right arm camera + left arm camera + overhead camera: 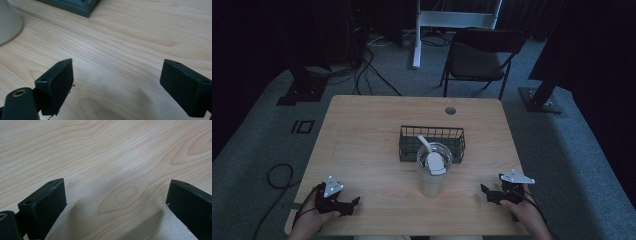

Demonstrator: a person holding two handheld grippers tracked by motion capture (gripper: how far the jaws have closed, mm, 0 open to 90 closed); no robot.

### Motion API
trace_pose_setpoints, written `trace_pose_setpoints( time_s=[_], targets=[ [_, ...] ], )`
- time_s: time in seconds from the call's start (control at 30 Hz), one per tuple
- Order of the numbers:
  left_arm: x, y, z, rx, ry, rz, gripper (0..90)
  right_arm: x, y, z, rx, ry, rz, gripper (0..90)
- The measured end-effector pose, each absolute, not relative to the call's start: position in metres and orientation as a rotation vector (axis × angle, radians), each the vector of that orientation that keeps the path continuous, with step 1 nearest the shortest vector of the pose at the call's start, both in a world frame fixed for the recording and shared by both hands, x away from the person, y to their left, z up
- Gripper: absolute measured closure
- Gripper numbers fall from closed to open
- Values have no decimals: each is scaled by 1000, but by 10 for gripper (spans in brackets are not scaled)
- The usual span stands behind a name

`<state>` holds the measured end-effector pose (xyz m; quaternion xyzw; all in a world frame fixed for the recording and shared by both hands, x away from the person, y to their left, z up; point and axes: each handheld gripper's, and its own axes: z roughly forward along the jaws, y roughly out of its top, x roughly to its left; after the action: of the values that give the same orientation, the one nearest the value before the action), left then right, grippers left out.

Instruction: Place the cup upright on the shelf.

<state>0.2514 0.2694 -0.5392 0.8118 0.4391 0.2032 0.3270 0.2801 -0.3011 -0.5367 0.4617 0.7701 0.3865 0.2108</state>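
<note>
Cup [433,172] stands upright near the middle of the table [362,130], just in front of the wire basket [432,142] and touching or nearly touching its front wall; the high view does not settle which. It sits between the two grippers and well apart from each. It looks like a clear plastic tumbler with pale contents and a white straw or spoon handle [424,141] leaning up and back toward the left. Judged handling: thin plastic wall, likely to flex if squeezed hard, smooth and somewhat slippery; if the pale fill is liquid or soft, weight is moderate and tipping would spill. Best hold is probably across the lower or middle wall, where the taper is narrower and the wall stiffer, not at the rim. Long axis is vertical, mouth up, base on the table; the body widens toward the top. In the right gripper view the cup's pale base [8,21] shows at upper left, with a basket corner [75,7] beyond it. Left gripper [353,204] rests low at the near left of the table, jaws spread wide with bare wood between them in the left gripper view [116,202]. Right gripper [484,192] rests at the near right, pointing toward the cup, jaws likewise wide and holding nothing [117,85].
</note>
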Motion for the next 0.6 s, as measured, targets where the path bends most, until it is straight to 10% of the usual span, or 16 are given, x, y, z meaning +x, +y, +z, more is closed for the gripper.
trace_pose_setpoints(
  time_s=[0.6],
  targets=[
    [261, 223, -531, 2158, 1017, 484, 33, 283, -275, -523, 1166, 2183, 1262, 118]
  ],
)
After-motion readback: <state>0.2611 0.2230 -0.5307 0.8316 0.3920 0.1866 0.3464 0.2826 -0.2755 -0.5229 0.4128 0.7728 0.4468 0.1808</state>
